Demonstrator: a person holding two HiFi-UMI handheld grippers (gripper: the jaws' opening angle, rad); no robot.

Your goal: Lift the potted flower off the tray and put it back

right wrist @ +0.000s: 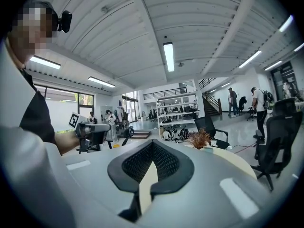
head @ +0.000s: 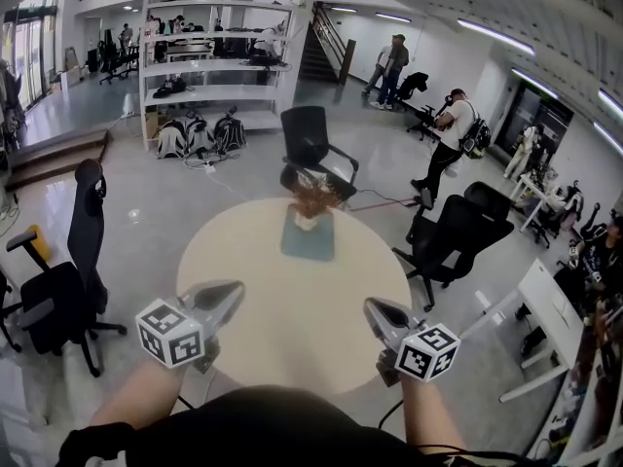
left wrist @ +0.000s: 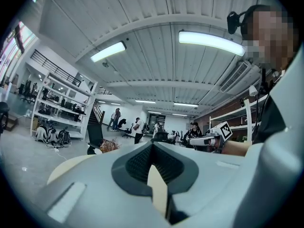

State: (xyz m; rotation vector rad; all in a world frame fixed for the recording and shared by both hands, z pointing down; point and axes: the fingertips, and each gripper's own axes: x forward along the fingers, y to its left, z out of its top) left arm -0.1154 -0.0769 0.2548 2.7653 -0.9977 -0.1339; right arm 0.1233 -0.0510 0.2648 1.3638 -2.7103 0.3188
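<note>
Evidently unstarted: potted flower (head: 311, 202) stands on tray (head: 308, 243), frame centre; left gripper (head: 232, 292) and right gripper (head: 373, 307) well short, fingers pressed together, empty.

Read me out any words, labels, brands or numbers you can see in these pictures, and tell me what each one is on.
No text can be read in any view.
Left marker cube, right marker cube: black-and-white square patterns only, no letters.
Potted flower and tray: no label showing.
Shelves at the back: any print too small to read.
</note>
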